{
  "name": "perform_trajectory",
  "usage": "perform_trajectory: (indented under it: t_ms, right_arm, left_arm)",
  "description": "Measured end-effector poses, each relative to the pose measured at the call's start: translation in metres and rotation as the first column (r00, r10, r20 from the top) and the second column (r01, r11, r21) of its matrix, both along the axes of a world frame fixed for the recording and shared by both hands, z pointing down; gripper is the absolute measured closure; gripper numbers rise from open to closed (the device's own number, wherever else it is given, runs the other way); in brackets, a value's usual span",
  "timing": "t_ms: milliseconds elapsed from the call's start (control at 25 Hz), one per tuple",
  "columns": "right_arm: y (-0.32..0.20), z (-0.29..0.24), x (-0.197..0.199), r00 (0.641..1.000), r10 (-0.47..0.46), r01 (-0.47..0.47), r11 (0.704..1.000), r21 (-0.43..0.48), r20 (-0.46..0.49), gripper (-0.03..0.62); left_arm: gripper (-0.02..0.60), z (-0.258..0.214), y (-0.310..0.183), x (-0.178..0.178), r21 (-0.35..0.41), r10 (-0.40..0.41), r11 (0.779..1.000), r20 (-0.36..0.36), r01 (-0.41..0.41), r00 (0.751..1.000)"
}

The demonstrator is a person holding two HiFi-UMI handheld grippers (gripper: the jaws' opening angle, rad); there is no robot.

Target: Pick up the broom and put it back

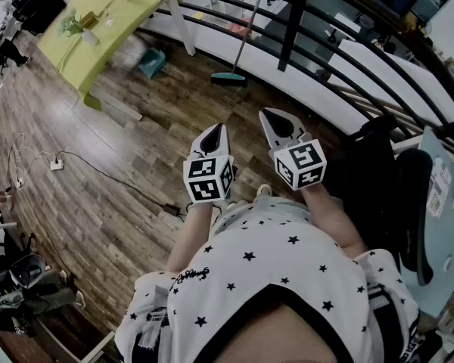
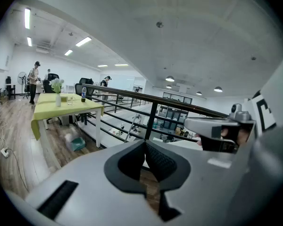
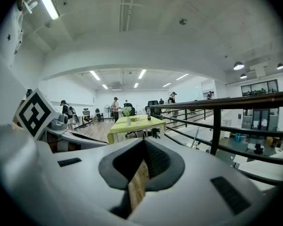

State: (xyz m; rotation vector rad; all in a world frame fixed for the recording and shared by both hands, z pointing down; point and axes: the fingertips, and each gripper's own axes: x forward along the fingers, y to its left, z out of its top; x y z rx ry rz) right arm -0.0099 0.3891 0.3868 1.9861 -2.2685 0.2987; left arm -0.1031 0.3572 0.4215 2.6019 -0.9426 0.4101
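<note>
I have both grippers held out in front of me at about the same level, side by side and slightly apart, each with its marker cube toward my chest. The left gripper [image 1: 216, 129] has its fingers closed tip to tip with nothing between them; in the left gripper view the dark pads [image 2: 160, 161] meet at a point, and only a sliver of wooden floor [image 1: 129, 165] shows through the notch below. The right gripper [image 1: 268, 115] reads the same in its own view: fingers together at the tips and empty, with floorboards visible through the gap under them. The broom [image 1: 242, 42] is well ahead of both grippers. It stands tilted, its pale handle leaning against the black railing [image 1: 291, 29] and its teal head resting on the floor at the foot of the rail. Neither gripper touches it. To the left of the broom is a yellow-green table [image 1: 125, 13] carrying a bottle and a small vase of flowers, and a blurred teal object lies on the floor beside one table leg. A black chair [image 1: 378, 180] sits close on my right, against the rail.
</note>
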Motion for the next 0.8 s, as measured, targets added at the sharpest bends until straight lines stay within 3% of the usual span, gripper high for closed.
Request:
perform_trajectory:
  t_ms: [600, 800]
  right_arm:
    - [0.011, 0.009, -0.073, 0.998, 0.008, -0.005, 0.999, -0.04, 0.067, 0.6]
    - [0.014, 0.013, -0.096, 1.0, 0.005, -0.004, 0.998, -0.056, 0.028, 0.6]
  left_arm:
    - [0.569, -0.011, 0.002, -0.075, 0.018, -0.01, 1.0, -0.025, 0.011, 1.0]
    - [0.569, -0.012, 0.006, -0.094, 0.007, -0.007, 1.0, -0.046, 0.008, 0.999]
